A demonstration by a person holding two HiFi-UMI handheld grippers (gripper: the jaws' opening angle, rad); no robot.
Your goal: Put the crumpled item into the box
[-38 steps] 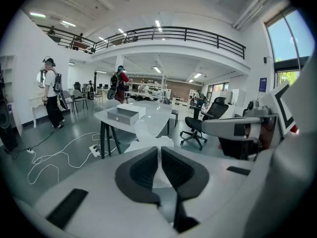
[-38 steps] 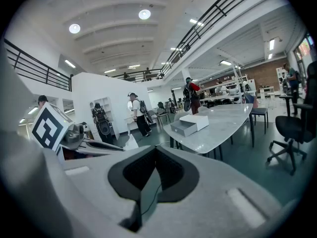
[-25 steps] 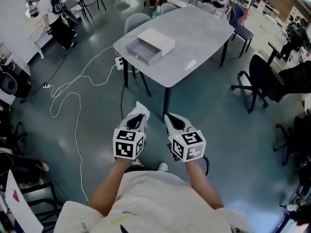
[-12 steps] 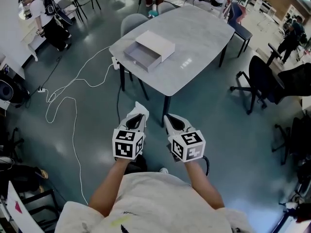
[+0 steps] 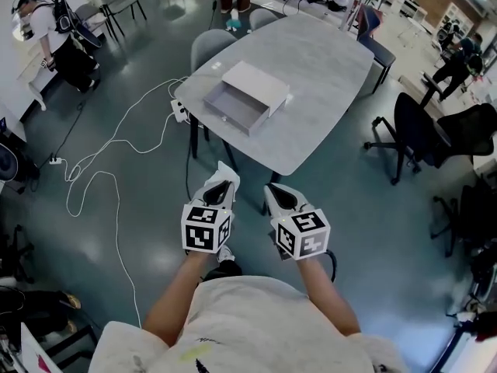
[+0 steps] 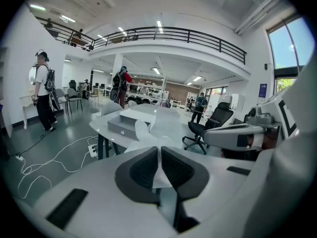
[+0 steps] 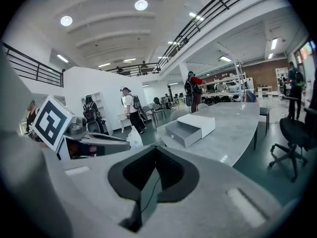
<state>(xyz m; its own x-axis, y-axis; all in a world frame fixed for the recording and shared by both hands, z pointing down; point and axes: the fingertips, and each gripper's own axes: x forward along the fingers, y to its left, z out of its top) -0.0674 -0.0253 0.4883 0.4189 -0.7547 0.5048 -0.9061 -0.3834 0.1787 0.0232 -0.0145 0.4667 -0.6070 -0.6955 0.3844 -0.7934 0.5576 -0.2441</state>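
Observation:
A grey open box with a white lid part lies on the grey table; it also shows in the left gripper view and the right gripper view. My left gripper is held over the floor short of the table, shut on a white crumpled item that sticks out past its jaws. The same item shows in the right gripper view. Beside it, my right gripper is shut with nothing between its jaws.
A white cable snakes over the floor at left. Grey chairs stand behind the table and black office chairs at right. A person stands by a counter at far left.
The table and box have come nearer and lower in the head view as I walk toward them. Both grippers keep the same pose, left still shut on the item.

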